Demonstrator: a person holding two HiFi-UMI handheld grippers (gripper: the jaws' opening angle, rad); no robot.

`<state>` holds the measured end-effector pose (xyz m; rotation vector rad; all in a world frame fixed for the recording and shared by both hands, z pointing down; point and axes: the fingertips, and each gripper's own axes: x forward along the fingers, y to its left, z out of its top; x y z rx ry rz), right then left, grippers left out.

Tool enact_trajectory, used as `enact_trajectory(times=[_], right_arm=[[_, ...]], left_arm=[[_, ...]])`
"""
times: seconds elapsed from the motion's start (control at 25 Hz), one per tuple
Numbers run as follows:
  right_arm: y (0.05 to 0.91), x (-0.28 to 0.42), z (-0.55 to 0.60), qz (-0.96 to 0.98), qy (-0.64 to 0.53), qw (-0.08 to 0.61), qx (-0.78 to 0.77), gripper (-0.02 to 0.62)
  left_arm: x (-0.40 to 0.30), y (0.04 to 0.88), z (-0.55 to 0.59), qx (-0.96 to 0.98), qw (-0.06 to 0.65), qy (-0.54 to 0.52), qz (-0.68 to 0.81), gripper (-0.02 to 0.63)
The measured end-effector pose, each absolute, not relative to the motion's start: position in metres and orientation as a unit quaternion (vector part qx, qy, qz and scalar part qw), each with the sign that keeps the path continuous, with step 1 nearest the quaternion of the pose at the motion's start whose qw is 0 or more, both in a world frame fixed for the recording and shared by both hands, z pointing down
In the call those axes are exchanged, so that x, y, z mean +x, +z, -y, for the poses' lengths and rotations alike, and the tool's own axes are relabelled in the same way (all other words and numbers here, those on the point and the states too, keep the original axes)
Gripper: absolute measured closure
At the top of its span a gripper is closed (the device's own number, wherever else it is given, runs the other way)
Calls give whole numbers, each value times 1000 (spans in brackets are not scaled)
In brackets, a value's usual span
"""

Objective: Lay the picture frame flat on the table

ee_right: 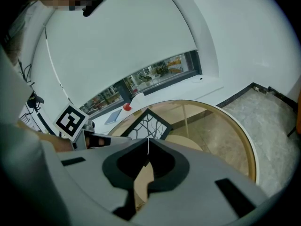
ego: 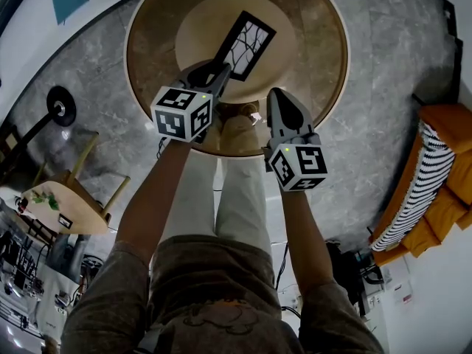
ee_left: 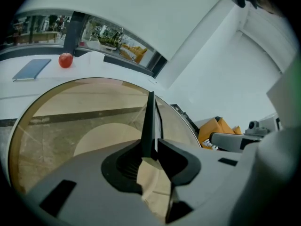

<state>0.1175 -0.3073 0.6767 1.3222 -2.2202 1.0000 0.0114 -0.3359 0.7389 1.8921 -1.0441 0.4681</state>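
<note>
- Pic frame [ego: 245, 44]: black, w/ white front & dark branch pattern. Up on its edge, not flat yet.
- Over the middle of round glass table [ego: 151, 57], a bit to the far side. Bottom edge on the glass or just above it: can't tell.
- In left gripper view, only the thin side of pic frame [ee_left: 149, 119], straight up & down. In right gripper view, the front of pic frame [ee_right: 146, 125], so turned to the right.
- Left gripper [ego: 220, 74] at the near, low end of the frame. Jaws part way open [ee_left: 150, 147], w/ frame edge in between. Thin light slit by the right jaw, so loose, no squeeze.
- Right gripper [ego: 278, 98] just right of the frame & nearer, not touching it. Jaws shut tight at the tips [ee_right: 148, 145], nothing in them.
- Both grippers pointing down & away, over the near rim of the table.
- Under the glass: pale round base [ego: 199, 28] & grey stone floor [ego: 383, 87].
- Below the near rim: legs in pale trousers [ego: 240, 198].
- Far left, on a white ledge [ee_left: 70, 72]: red round thing [ee_left: 66, 60], w/ blue book [ee_left: 32, 68] just left of it.
- Right side, well away from the table: orange sofa [ego: 450, 198] w/ striped blanket [ego: 420, 183] on it.
</note>
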Motion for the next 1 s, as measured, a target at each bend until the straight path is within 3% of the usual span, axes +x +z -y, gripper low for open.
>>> enact_trajectory(times=[1.0], right_arm=[[687,118,308,785,361,189,466,575]], left_arm=[[-3,767,337,757,407,243,450,425]])
